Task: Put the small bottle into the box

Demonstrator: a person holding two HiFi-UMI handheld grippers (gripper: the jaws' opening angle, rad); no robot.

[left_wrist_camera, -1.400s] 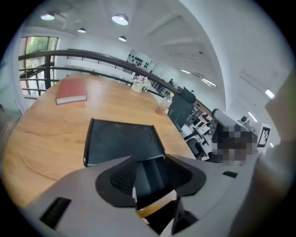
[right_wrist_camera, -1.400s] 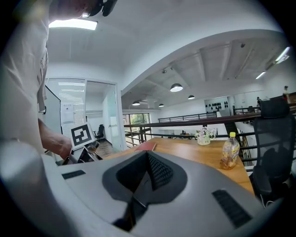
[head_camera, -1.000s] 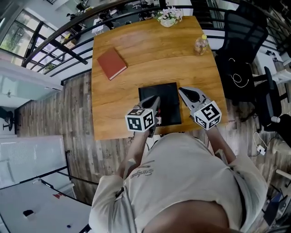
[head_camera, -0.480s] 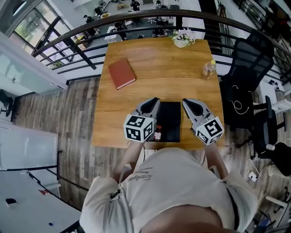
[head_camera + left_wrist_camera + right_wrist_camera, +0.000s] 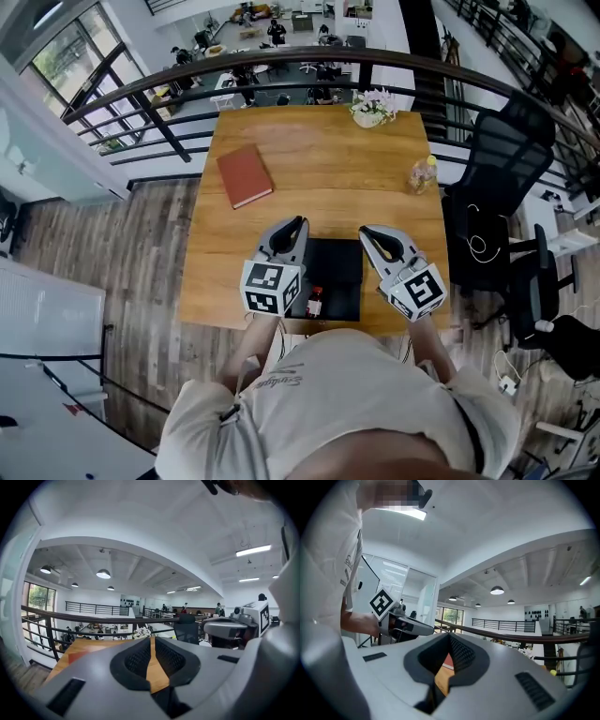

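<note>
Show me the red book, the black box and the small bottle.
red book [image 5: 245,175], head view, middle of its cover.
black box [image 5: 339,270], head view, bare dark surface.
small bottle [image 5: 315,302], head view, its body.

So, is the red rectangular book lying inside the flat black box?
No, the red book lies on the bare wooden tabletop, apart from the black box.

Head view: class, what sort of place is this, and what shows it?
Probably an open-plan office mezzanine: a wooden table beside a black railing, a black office chair, and desks with people on the floor below.
</note>
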